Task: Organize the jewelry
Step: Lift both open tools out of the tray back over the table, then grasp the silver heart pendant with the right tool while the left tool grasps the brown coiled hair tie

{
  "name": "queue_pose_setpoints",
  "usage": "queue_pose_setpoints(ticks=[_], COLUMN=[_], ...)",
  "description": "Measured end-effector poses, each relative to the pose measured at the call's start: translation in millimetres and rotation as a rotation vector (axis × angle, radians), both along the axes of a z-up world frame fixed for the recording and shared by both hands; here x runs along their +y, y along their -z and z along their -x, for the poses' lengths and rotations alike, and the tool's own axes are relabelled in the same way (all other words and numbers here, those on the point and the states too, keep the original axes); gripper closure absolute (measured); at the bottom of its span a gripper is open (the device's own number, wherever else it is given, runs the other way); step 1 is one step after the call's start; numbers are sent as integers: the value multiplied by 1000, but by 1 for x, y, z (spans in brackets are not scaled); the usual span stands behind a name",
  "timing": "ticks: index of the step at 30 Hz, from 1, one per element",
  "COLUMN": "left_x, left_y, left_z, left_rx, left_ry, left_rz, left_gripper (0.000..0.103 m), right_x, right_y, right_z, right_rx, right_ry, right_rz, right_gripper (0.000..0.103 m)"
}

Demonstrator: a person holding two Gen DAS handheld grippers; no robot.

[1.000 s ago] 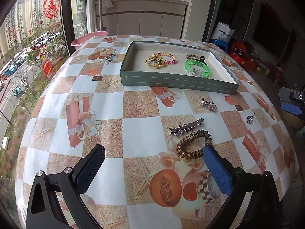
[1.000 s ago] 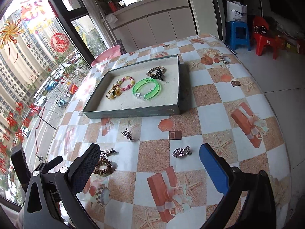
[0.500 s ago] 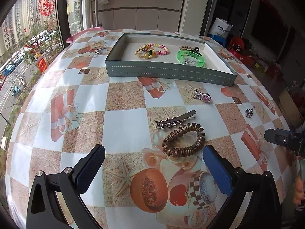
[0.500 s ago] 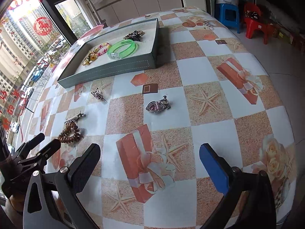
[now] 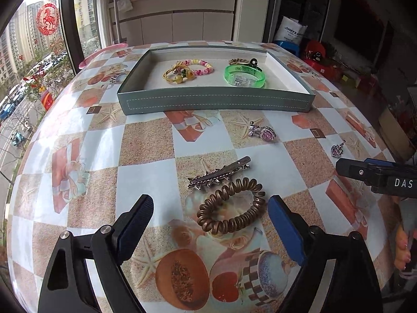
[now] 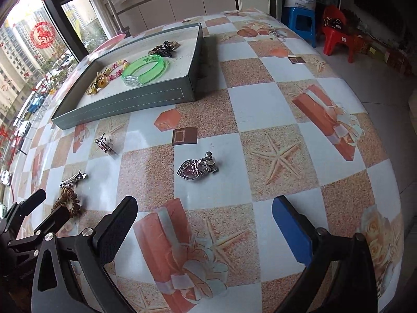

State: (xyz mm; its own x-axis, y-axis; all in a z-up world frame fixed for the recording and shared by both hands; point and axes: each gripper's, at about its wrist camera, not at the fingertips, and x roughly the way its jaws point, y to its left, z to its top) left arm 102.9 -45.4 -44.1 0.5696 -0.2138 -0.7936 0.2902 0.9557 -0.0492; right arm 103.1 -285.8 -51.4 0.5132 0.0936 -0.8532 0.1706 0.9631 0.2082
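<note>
My left gripper (image 5: 209, 224) is open, low over the table, with a brown spiral hair tie (image 5: 230, 214) between its fingers. A silver hair clip (image 5: 219, 173) lies just beyond the tie. A pink heart brooch (image 5: 263, 131) lies farther off. My right gripper (image 6: 204, 224) is open, just short of a silver heart pendant (image 6: 195, 168). A grey tray (image 5: 216, 100) holds a green bangle (image 5: 245, 75), a beaded bracelet (image 5: 199, 66), yellow hair ties (image 5: 177, 74) and a black claw clip (image 5: 251, 62).
The round table has a checked cloth (image 6: 260, 104) and curves off on all sides. A pink basin (image 5: 104, 52) sits past the far left edge. A blue stool (image 6: 302, 23) and a red chair (image 6: 338, 34) stand on the floor at the right.
Both grippers have dropped and moved forward. The left has come around the spiral hair tie; the right has closed in on the heart pendant. Both jaws stayed open.
</note>
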Motion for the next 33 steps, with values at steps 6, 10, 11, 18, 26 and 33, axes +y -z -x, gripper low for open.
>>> queue_pose_setpoints(ticks=[6, 10, 11, 18, 26, 33], left_x=[-10, -13, -14, -19, -9, 4], left_y=[0, 6, 6, 7, 4, -3], left_z=[-1, -3, -2, 2, 5, 10], left_rx=[-8, 22, 19, 8, 0, -2], left_ry=[22, 23, 25, 47, 42, 29], left_rz=[-12, -24, -27, -48, -1, 57], left_gripper=[10, 21, 22, 43, 68, 68], right_x=[12, 21, 23, 30, 31, 23], right_y=[0, 1, 1, -1, -3, -6], right_z=[-19, -28, -29, -29, -23, -11], right_rx=[-15, -20, -21, -42, -62, -79], right_ry=[-17, -34, -40, -67, -71, -92], right_rz=[79, 148, 168, 185, 162, 61], right_gripper=[11, 20, 23, 52, 72, 93])
